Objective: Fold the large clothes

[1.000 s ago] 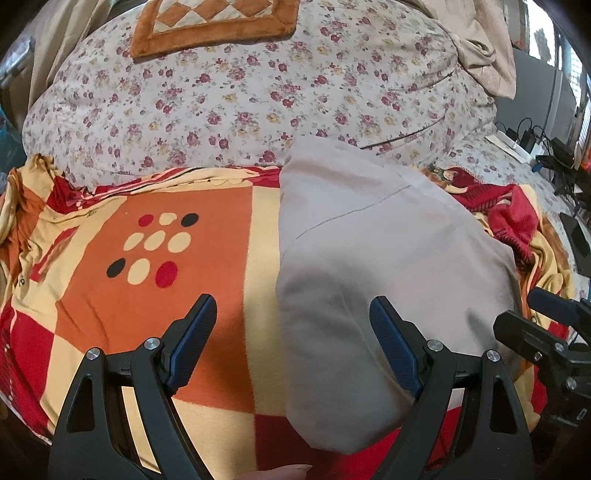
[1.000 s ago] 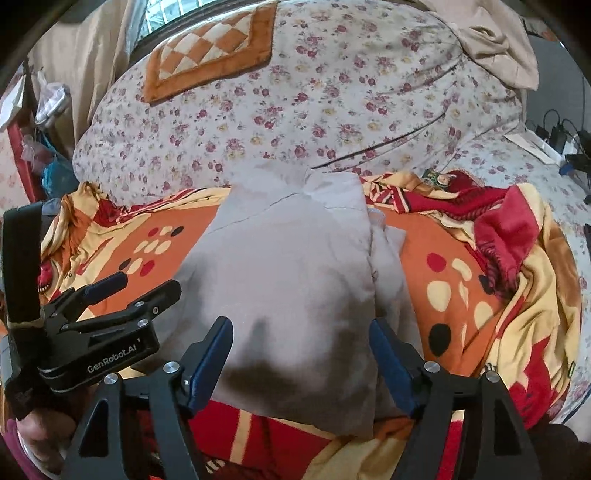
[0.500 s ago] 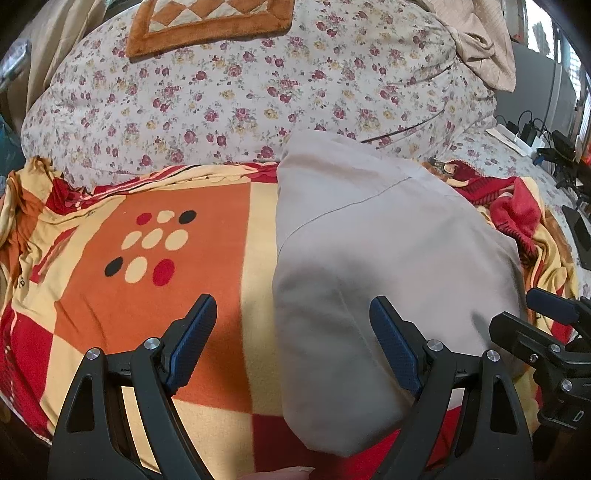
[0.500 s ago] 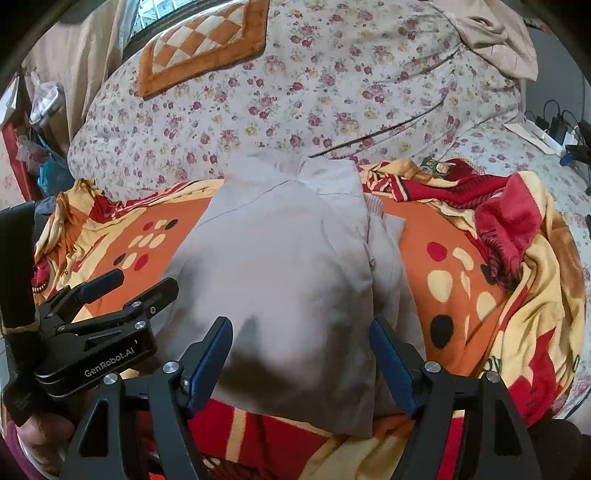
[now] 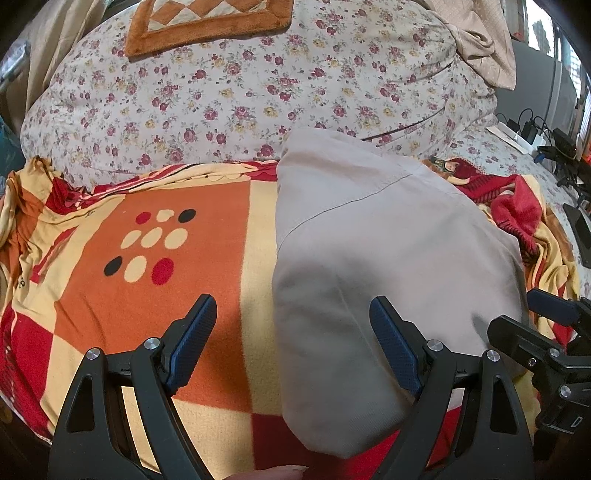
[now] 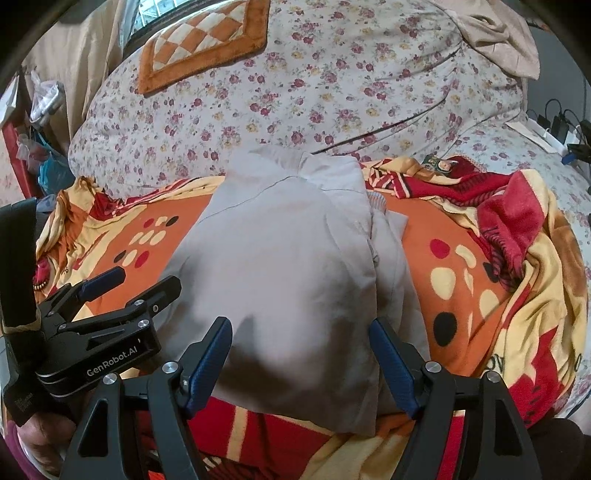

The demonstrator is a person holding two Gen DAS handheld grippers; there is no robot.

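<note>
A beige garment lies folded into a long flat bundle on an orange, red and yellow blanket. In the right wrist view the same garment shows stacked layers along its right edge. My left gripper hovers open over the garment's left edge, nothing between its blue pads. My right gripper hangs open above the garment's near end, also empty. Each gripper shows at the side of the other's view: the right gripper, the left gripper.
A floral quilt is heaped behind the blanket, with an orange checked cushion on top. A crumpled red blanket fold lies to the right. Chargers and cables sit at the far right. A hand shows at the lower left.
</note>
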